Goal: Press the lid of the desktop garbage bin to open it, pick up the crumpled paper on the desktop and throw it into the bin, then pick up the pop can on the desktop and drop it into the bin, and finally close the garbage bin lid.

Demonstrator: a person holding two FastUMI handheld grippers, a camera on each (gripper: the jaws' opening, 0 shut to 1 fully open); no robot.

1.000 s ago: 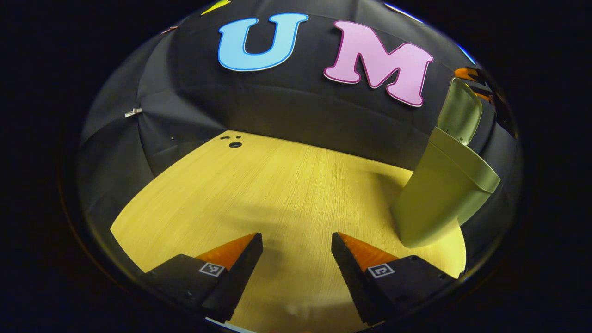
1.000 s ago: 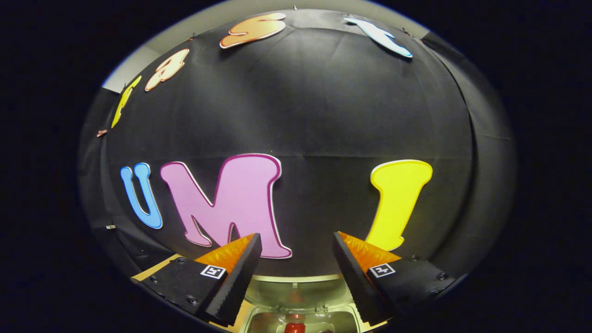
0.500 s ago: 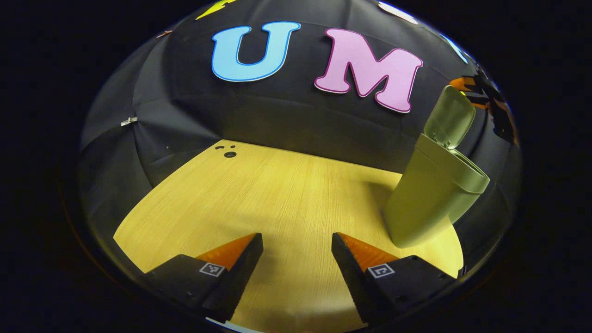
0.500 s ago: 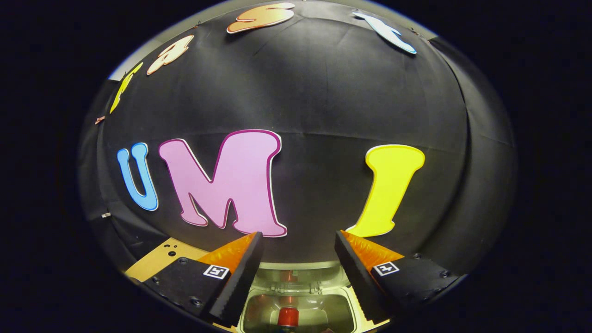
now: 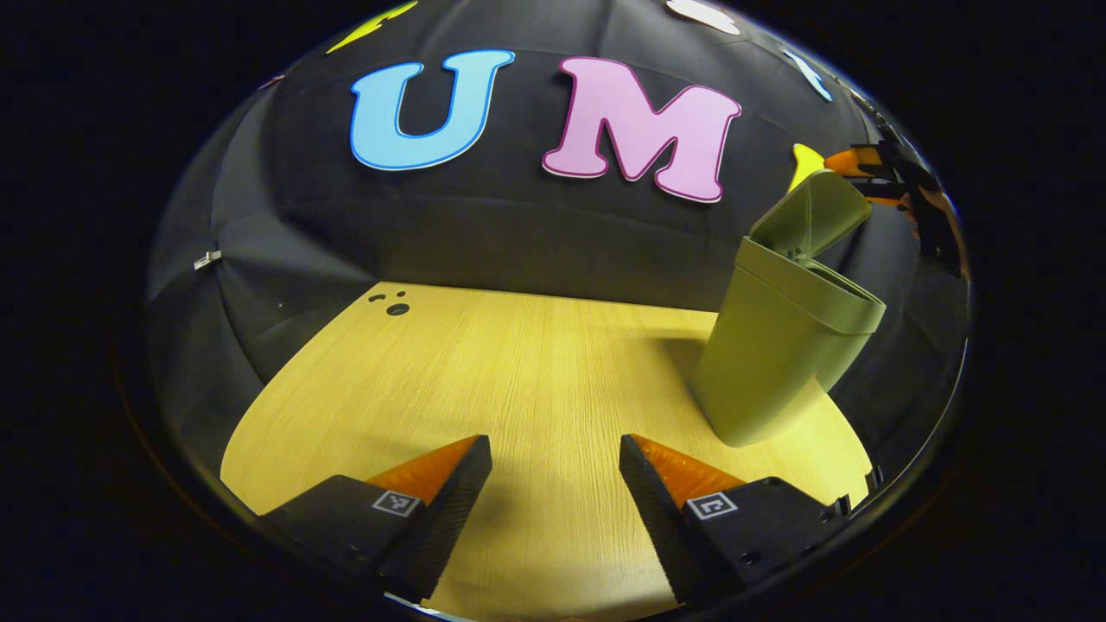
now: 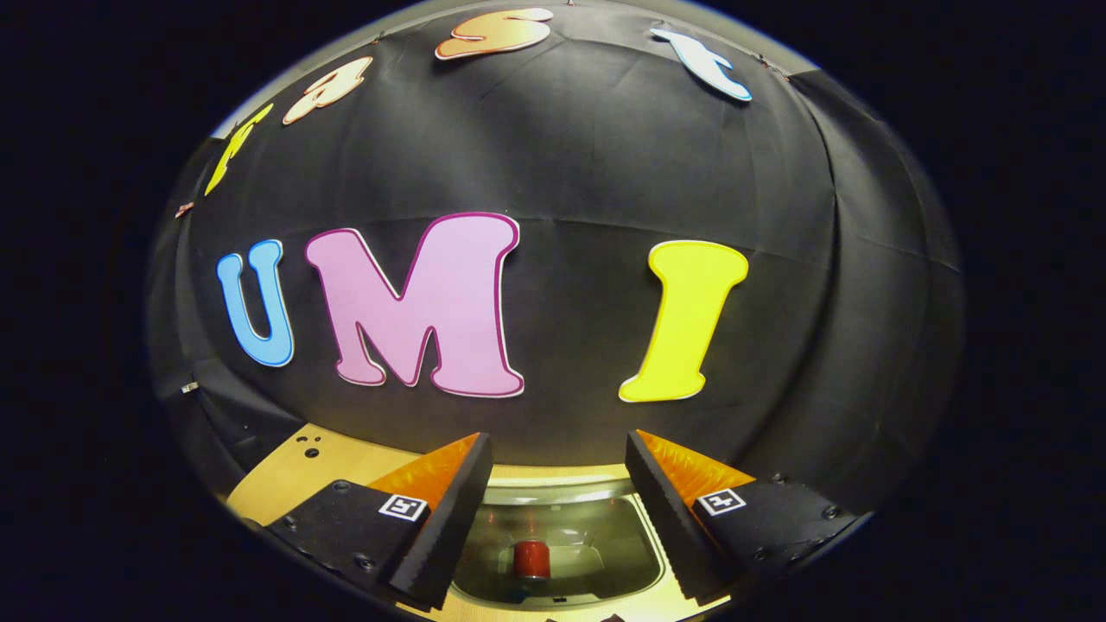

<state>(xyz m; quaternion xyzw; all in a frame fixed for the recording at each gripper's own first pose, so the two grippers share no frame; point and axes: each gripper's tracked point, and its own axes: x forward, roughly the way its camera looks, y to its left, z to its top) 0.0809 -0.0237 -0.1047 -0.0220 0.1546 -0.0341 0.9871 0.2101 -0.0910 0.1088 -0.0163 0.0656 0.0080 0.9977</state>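
Observation:
The olive-green bin (image 5: 782,345) stands on the right of the wooden table (image 5: 518,371), with its lid (image 5: 812,216) swung up. My left gripper (image 5: 556,466) hovers low over the bare table, left of the bin, open and holding nothing. The other gripper (image 5: 890,168) appears small above the raised lid. In the right gripper view I look down into the bin's mouth (image 6: 605,544), and the red pop can (image 6: 532,559) lies inside on its bottom. My right gripper (image 6: 557,471) hangs over that mouth, open, with nothing between its fingers.
Small dark holes (image 5: 397,308) mark the table's far left part, also seen as holes (image 6: 311,452) in the right gripper view. The black cloth wall (image 5: 518,233) closes off the back of the table.
The bin has slid left in the left gripper view as that gripper turned. The right gripper view has tipped downward, showing more of the bin's inside, and the can sits deeper in it.

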